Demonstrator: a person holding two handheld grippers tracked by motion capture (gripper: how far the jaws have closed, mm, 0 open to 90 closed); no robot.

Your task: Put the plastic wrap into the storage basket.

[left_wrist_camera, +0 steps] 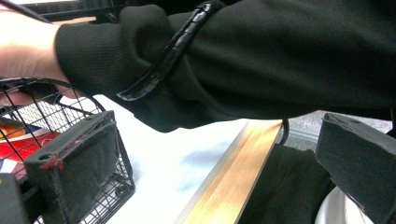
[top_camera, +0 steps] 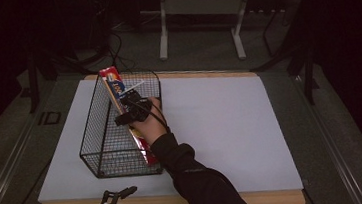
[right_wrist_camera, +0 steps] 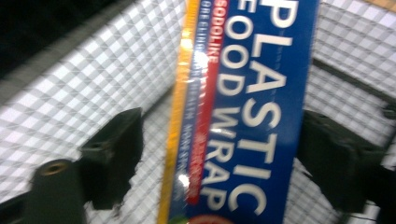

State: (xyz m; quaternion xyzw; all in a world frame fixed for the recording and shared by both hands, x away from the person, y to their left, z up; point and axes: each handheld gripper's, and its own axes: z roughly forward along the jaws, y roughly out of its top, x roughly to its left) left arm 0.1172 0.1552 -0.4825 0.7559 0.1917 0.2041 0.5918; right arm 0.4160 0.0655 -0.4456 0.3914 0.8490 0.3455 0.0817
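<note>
Right gripper (right_wrist_camera: 219,154) stands with its two black jaws spread wide on either side of the plastic wrap box (right_wrist_camera: 247,116), neither pad touching the carton in the right gripper view, so it is released rather than grasping. From the high view the same gripper (top_camera: 132,106) sits over the wire basket (top_camera: 92,140), which stands near the left edge of the white desk (top_camera: 221,128), toward its far left corner, and the long box (top_camera: 117,90) leans on a slant inside the basket along its right wall, its red top end poking above the far rim. I judge the step to be the placing of the box into the basket, at the point where it has either just been let go or is about to be gripped; the pictures alone do not settle which. If the box is to lie flat, the next move calls for closing on its narrow faces squarely and lowering the raised end without snagging the mesh. Left gripper (top_camera: 109,199) waits at the near edge of the desk, jaws apart and empty, behind the person's black sleeve (left_wrist_camera: 261,60).
</note>
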